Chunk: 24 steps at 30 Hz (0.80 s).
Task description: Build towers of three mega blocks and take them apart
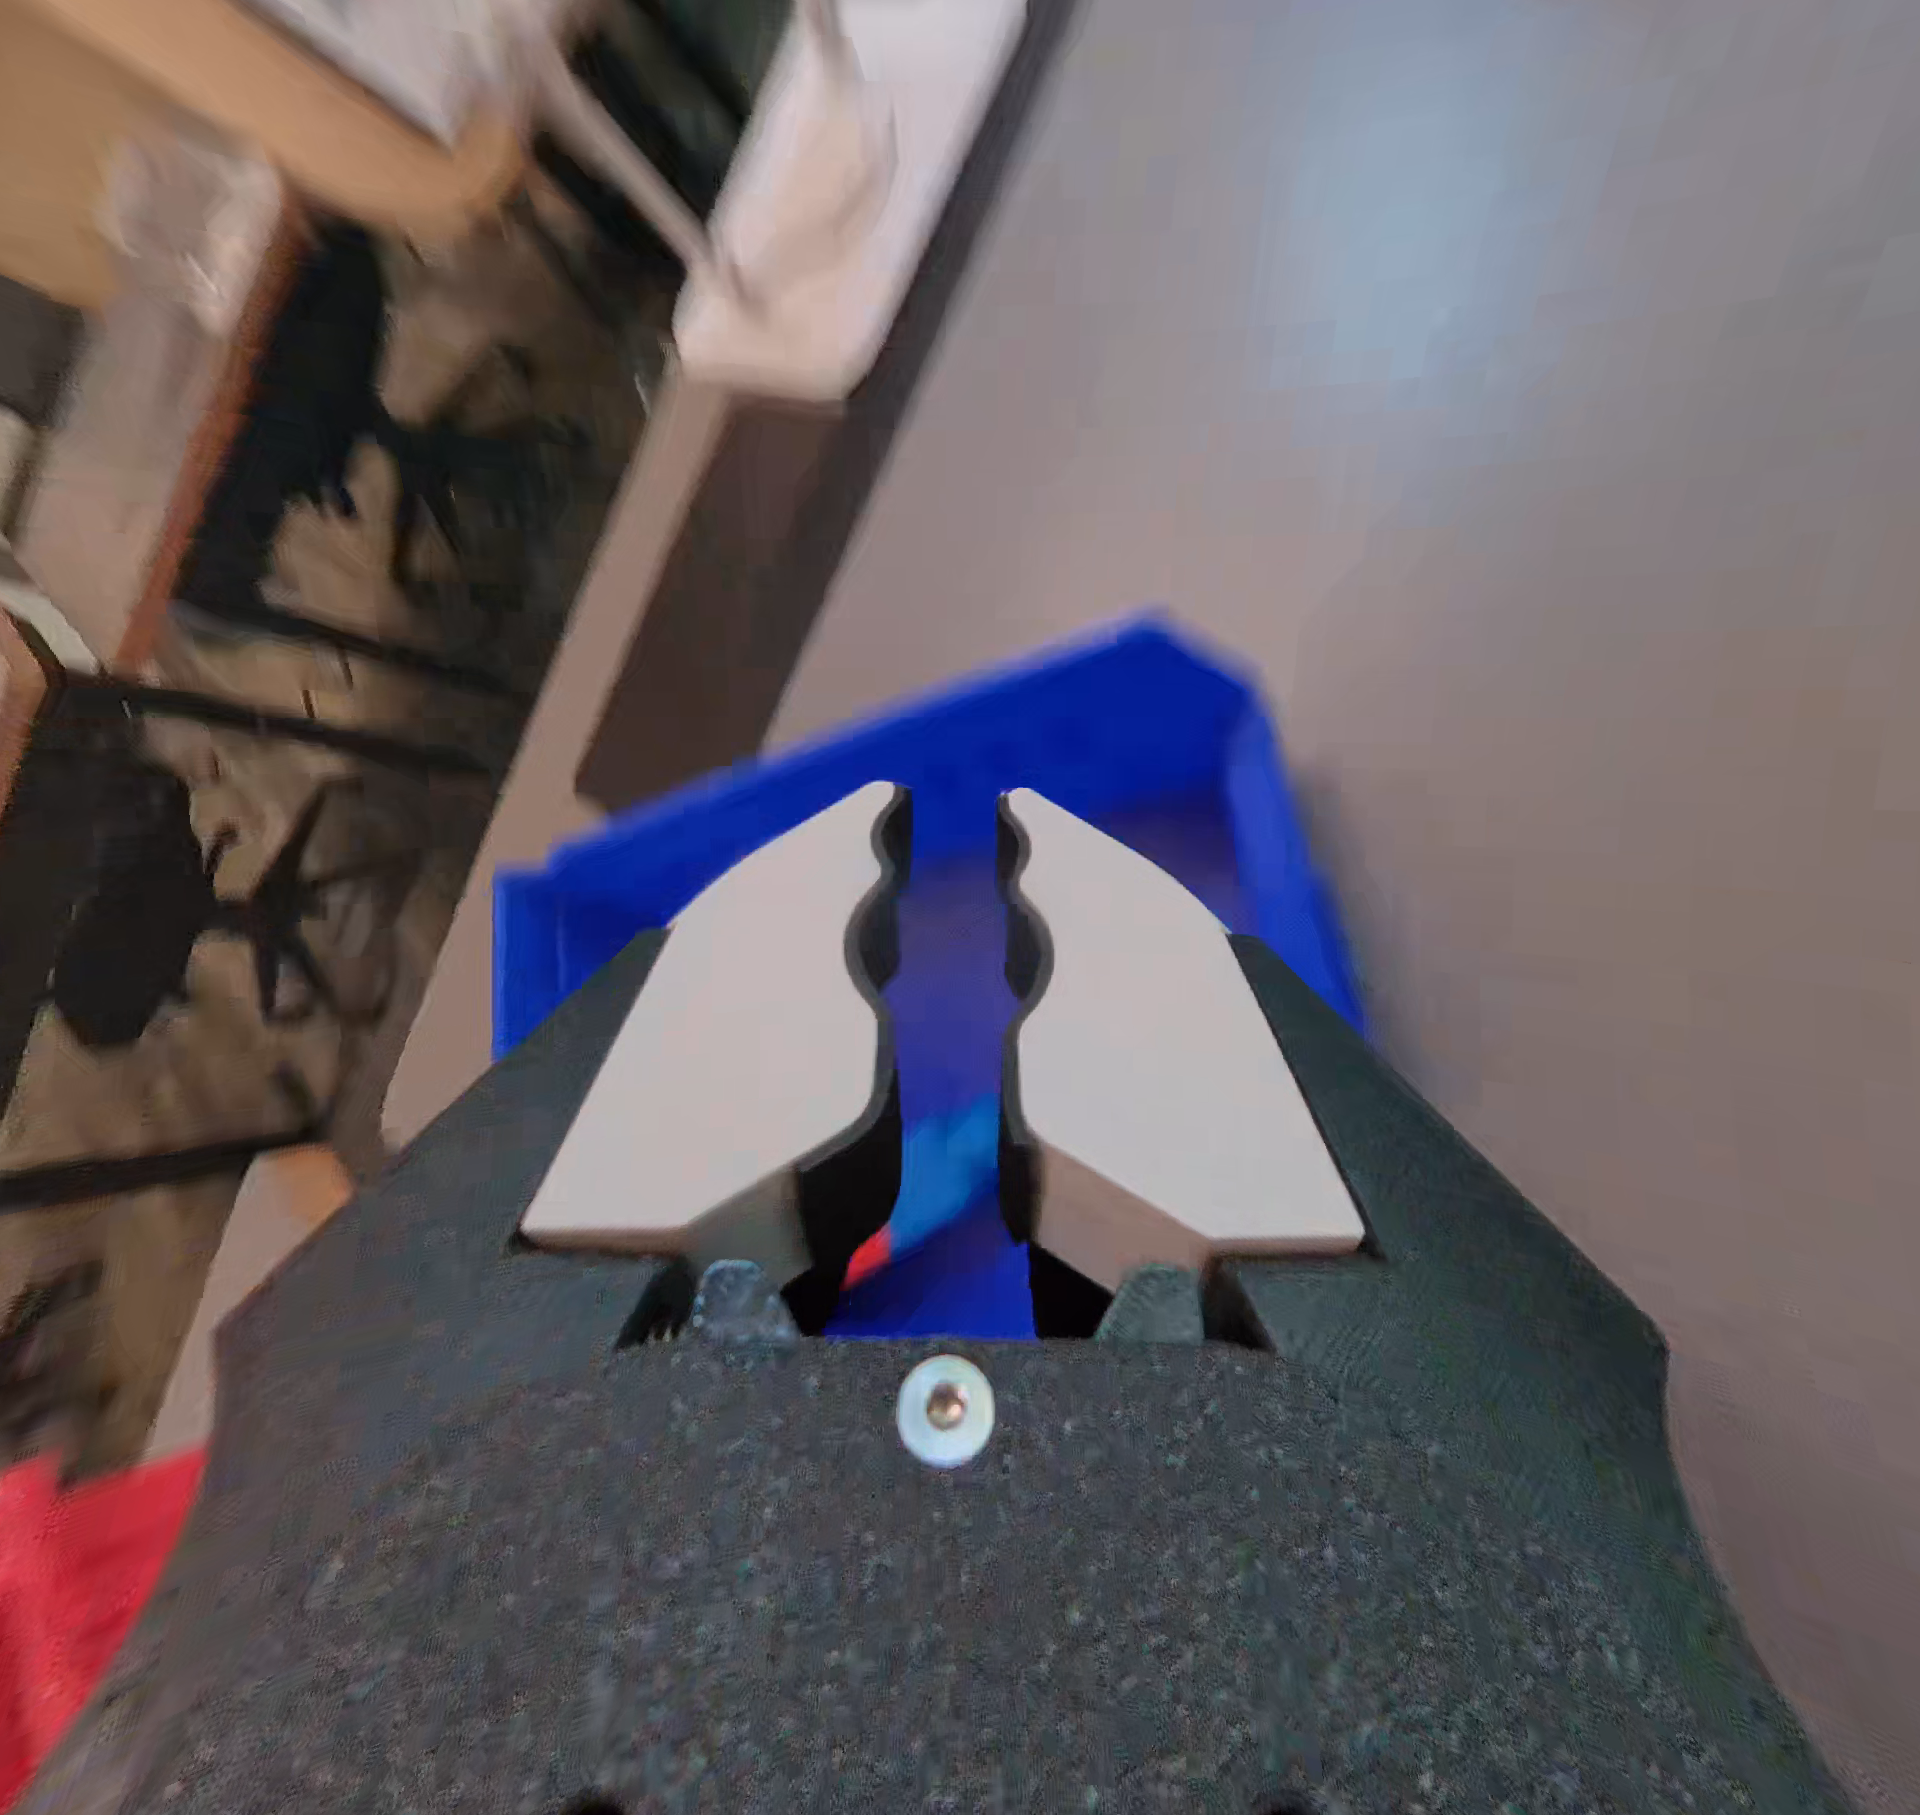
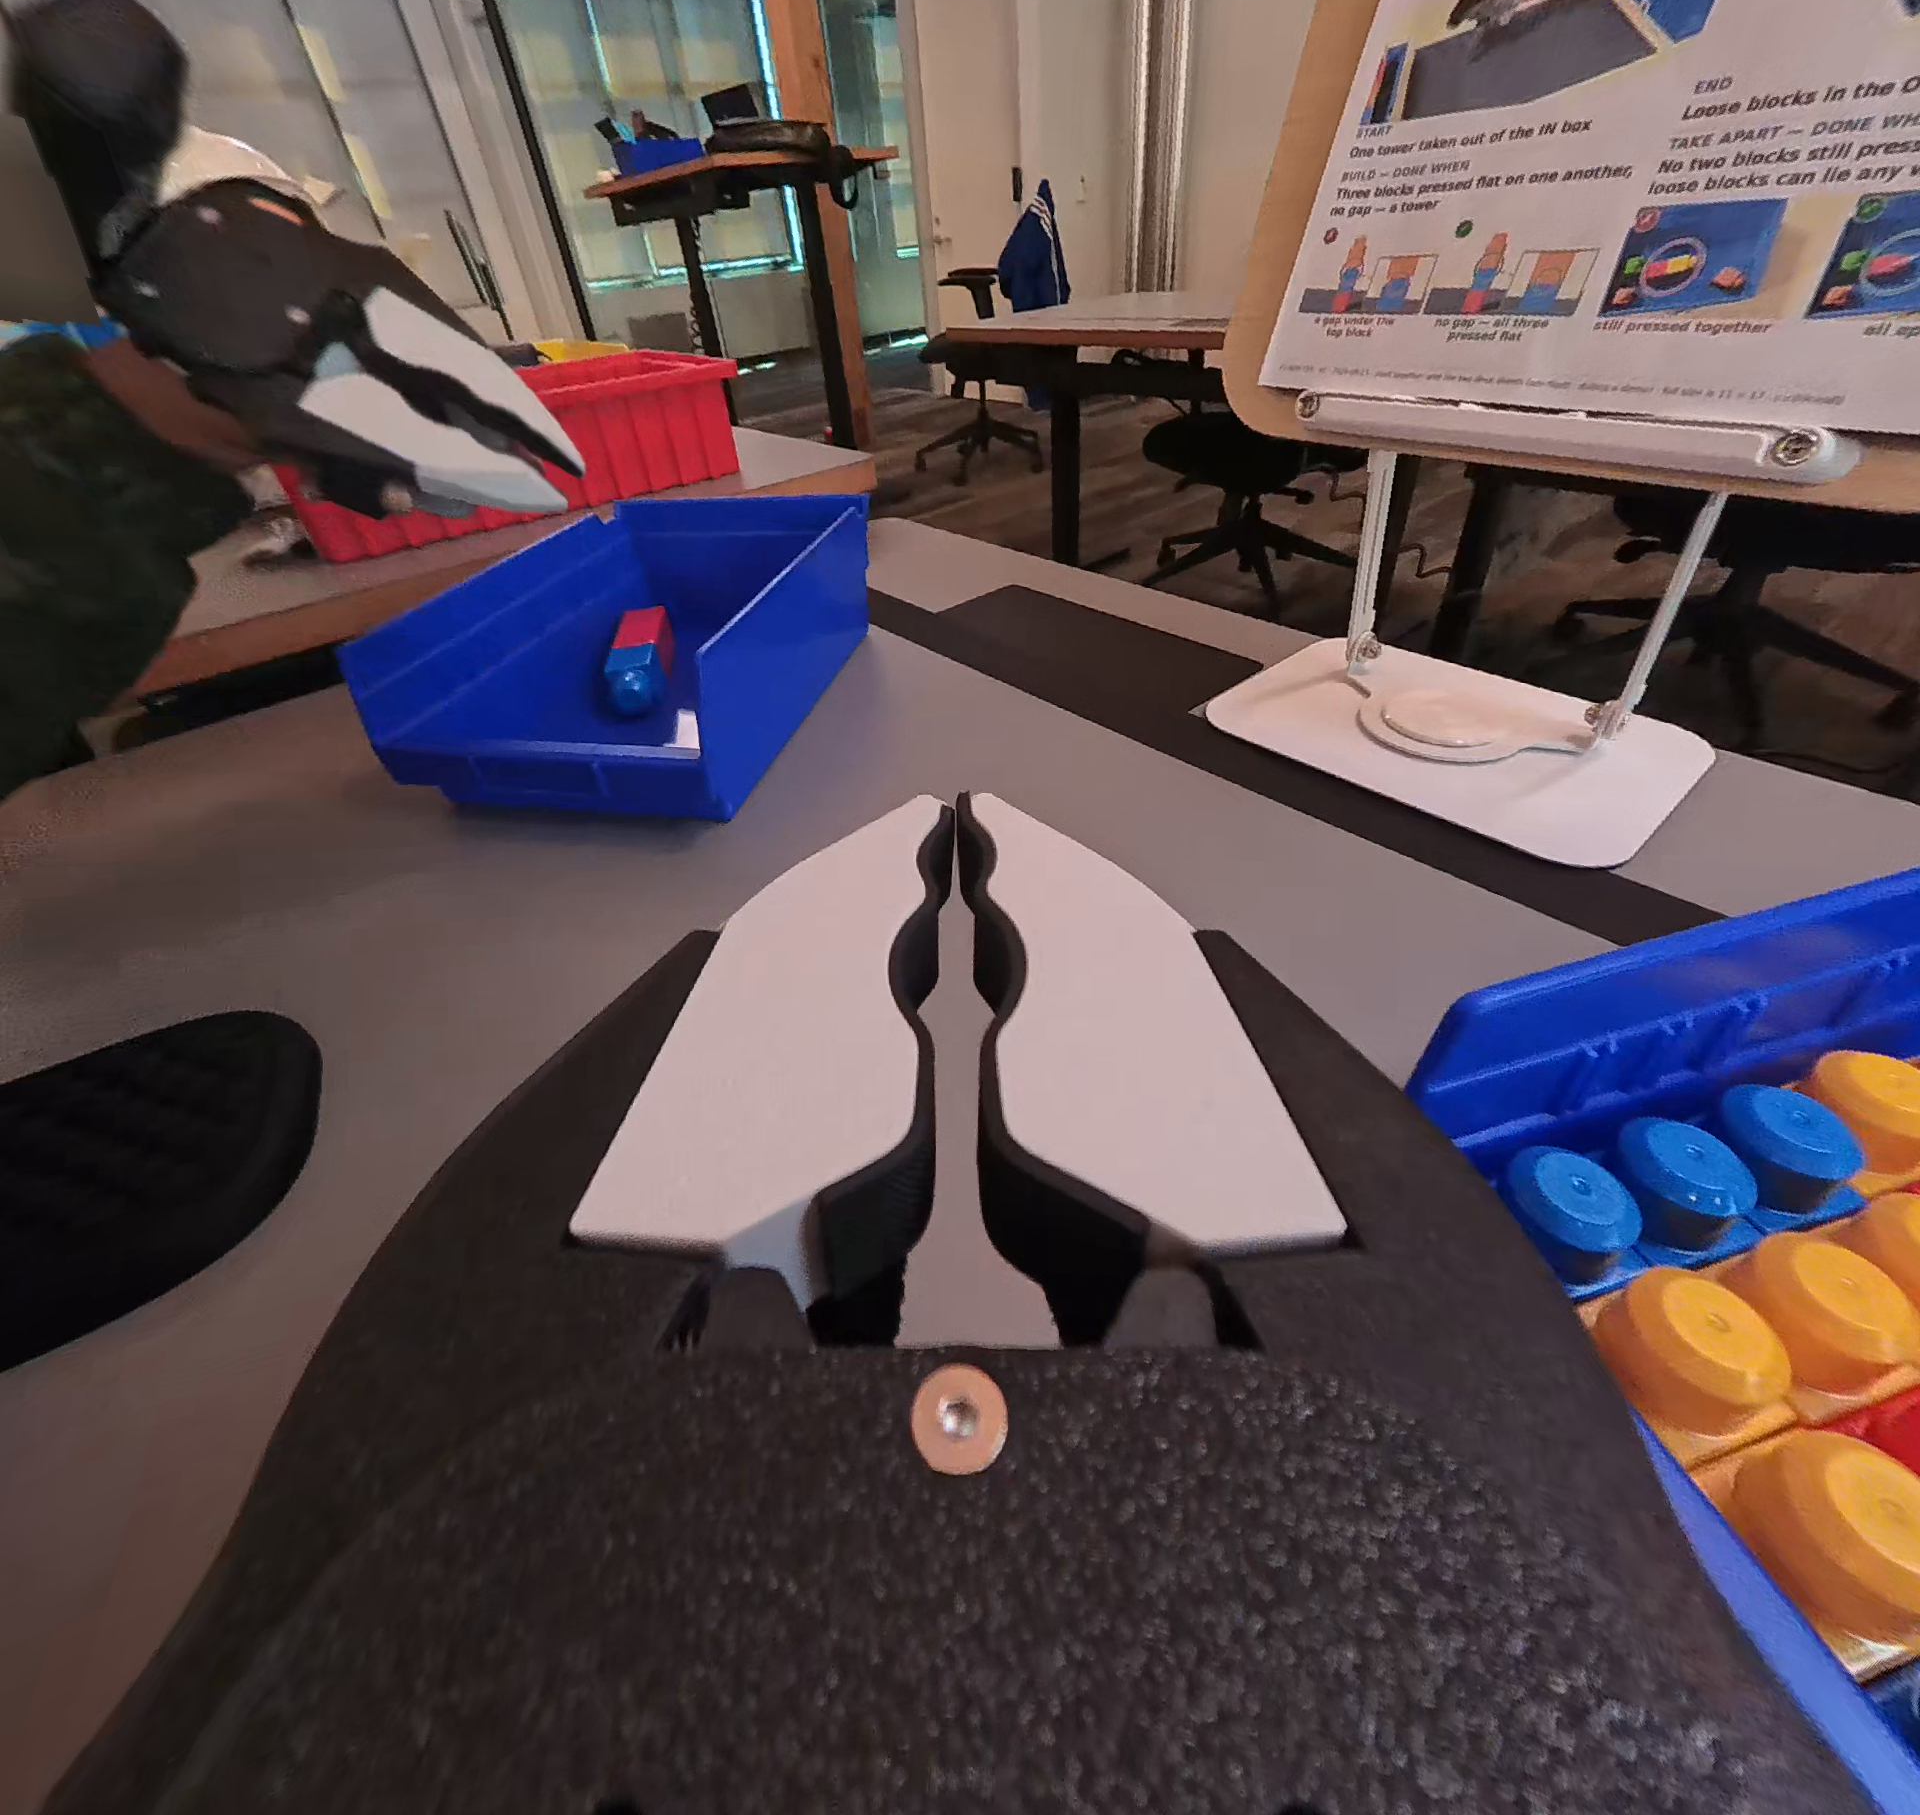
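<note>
Left gripper (image 2: 545,477) up over the blue bin (image 2: 790,612) at the far left of the tabletop (image 2: 312,882), fingers a narrow way apart with nothing between them, nose tilted down toward the bin's inside. Blurred in the left wrist view, so mid-swing by the look of it. Down on the bin floor, one small tower (image 2: 636,659) on its side: red block and blue block pressed together, any third block too small to tell. Same tower glimpsed as a red-and-blue sliver (image 1: 914,1215) between the left fingers. Right gripper (image 2: 956,815) low over bare tabletop, fingers together or very nearly, empty. Second blue bin (image 2: 1538,1027) close by on the right, packed with blue and orange blocks (image 2: 1683,1183), studs up. Instruction sheet on a white stand (image 2: 1455,757) at the back. Looks like the fetch step: a reach into the bin for the tower. Next up, probably wider fingers, a drop along the tower's length, a firm pinch across its sides, clear of the bin wall
</note>
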Tool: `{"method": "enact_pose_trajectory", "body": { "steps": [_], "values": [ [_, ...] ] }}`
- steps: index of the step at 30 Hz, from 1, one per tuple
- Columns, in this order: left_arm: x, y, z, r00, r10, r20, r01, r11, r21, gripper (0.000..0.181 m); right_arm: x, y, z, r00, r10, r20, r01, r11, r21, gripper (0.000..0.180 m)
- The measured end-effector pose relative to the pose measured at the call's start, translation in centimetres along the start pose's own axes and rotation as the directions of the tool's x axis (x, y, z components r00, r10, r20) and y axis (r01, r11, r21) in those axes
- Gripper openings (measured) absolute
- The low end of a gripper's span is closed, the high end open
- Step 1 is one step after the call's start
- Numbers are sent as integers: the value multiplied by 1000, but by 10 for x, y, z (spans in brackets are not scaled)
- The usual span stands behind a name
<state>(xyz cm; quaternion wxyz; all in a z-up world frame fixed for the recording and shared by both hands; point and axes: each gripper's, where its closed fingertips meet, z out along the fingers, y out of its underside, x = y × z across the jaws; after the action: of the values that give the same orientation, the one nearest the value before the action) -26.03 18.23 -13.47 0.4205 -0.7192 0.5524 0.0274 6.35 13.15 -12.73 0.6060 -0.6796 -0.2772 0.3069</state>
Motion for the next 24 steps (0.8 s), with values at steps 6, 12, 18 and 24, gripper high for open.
{"method": "enact_pose_trajectory", "body": {
  "steps": [6,12,18,24],
  "values": [
    [-28,153,11,946,216,-241,-321,719,-616,31,-3,12,1,999,-17,29,18,999,-26,1],
    [-37,199,31,870,233,-435,-492,480,-727,54,-13,26,7,995,-60,78,66,995,-74,2],
    [-28,235,53,794,250,-554,-607,290,-740,57,-16,42,12,990,-79,113,92,988,-121,2],
    [-37,207,60,839,297,-456,-543,404,-736,40,-15,41,9,990,-77,115,91,989,-117,2]
  ]
}}
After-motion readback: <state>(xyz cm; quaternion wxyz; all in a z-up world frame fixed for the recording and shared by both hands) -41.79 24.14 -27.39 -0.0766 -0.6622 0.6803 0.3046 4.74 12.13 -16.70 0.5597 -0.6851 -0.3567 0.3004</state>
